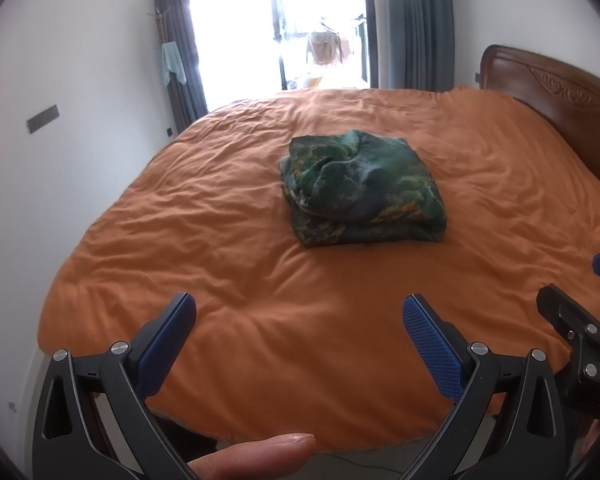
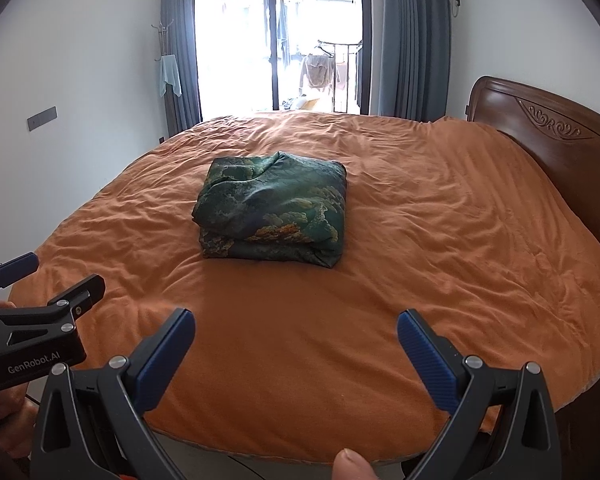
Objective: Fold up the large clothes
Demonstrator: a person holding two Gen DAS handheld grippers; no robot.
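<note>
Lying folded on the bed (image 1: 260,300) — garment (image 1: 360,188), well beyond both open jaws.

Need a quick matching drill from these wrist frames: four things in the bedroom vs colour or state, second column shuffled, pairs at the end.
Column 1
1. folded garment
2. bed cover
3. headboard
4. left gripper

Column 2
A. dark carved wood
B. open, holding nothing
C. green patterned, lying in a bundle mid-bed
D. orange, wrinkled

Pairs: 1-C, 2-D, 3-A, 4-B

The right gripper is open too, so B fits either one.
</note>
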